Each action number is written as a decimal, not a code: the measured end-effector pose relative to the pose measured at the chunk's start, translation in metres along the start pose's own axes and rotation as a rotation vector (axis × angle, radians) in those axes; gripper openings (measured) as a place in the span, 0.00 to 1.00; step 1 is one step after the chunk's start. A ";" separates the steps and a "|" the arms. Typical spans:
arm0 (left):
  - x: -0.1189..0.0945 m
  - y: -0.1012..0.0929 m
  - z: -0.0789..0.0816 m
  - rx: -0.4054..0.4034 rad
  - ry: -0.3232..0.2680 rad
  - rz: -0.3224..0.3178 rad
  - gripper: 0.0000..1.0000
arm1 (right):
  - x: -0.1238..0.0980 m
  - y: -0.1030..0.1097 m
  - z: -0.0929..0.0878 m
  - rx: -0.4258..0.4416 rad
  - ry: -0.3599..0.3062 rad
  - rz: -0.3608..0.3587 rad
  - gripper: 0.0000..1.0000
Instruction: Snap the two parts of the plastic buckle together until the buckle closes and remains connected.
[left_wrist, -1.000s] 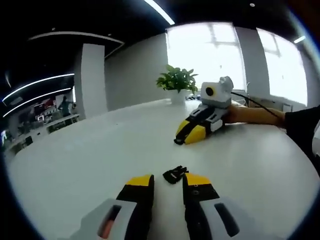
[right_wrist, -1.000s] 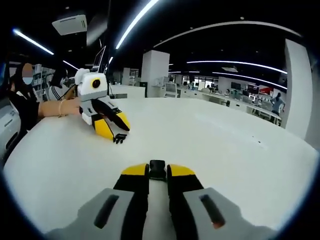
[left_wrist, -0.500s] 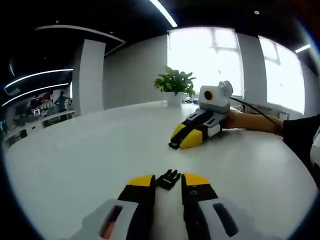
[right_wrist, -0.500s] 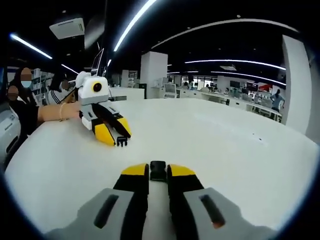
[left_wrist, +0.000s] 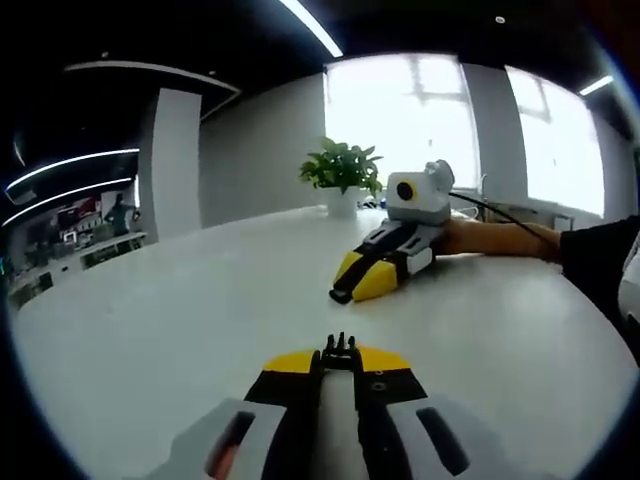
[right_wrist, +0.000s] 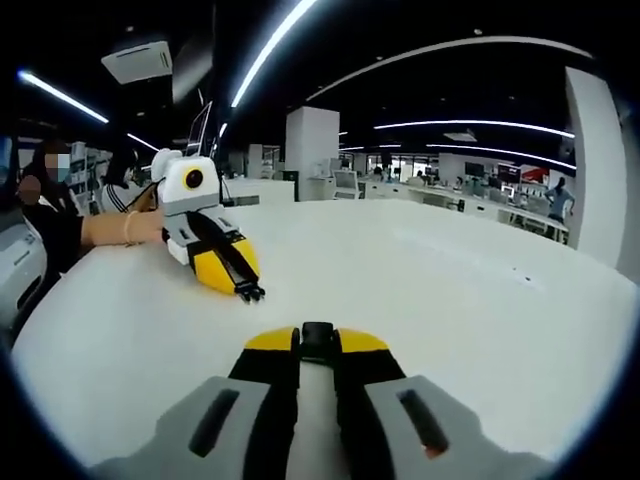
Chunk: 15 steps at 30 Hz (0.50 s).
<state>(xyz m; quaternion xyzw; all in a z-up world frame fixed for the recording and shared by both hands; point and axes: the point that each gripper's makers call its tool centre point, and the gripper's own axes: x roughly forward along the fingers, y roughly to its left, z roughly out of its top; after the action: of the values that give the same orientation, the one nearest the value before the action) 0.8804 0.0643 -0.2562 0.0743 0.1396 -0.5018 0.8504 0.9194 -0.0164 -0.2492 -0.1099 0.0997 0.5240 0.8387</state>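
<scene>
In the left gripper view my left gripper (left_wrist: 340, 364) is shut on the black pronged buckle half (left_wrist: 340, 349), whose prongs stick out past the yellow tips. The right gripper view has my right gripper (right_wrist: 318, 347) shut on the black socket buckle half (right_wrist: 318, 338). The two grippers face each other across the white table (left_wrist: 150, 340), a short way apart. The right gripper (left_wrist: 384, 270) comes in from the right of the left gripper view, its tip dark. In the right gripper view the left gripper (right_wrist: 215, 255) holds the pronged half (right_wrist: 250, 292) just above the table.
A potted green plant (left_wrist: 340, 170) stands at the table's far edge by bright windows. A person's forearm (left_wrist: 500, 238) reaches in behind the right gripper, and a forearm (right_wrist: 125, 228) behind the left one. Office desks (right_wrist: 460, 195) line the background.
My left gripper's jaws were open around the pronged half lying on the table; they have shut on it. The right gripper has stayed shut on the socket half.
</scene>
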 end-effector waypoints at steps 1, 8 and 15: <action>-0.001 -0.003 -0.001 0.002 0.000 -0.010 0.13 | 0.000 0.001 0.000 -0.005 0.002 0.004 0.14; -0.006 -0.020 -0.003 0.014 0.000 -0.070 0.13 | -0.003 0.023 -0.001 -0.018 0.006 0.085 0.14; -0.010 -0.030 -0.005 0.032 0.003 -0.126 0.13 | -0.006 0.049 0.000 -0.056 0.003 0.159 0.14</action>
<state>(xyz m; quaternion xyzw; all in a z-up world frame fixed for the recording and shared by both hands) 0.8486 0.0589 -0.2573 0.0794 0.1371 -0.5565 0.8156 0.8730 -0.0003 -0.2514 -0.1257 0.0945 0.5916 0.7907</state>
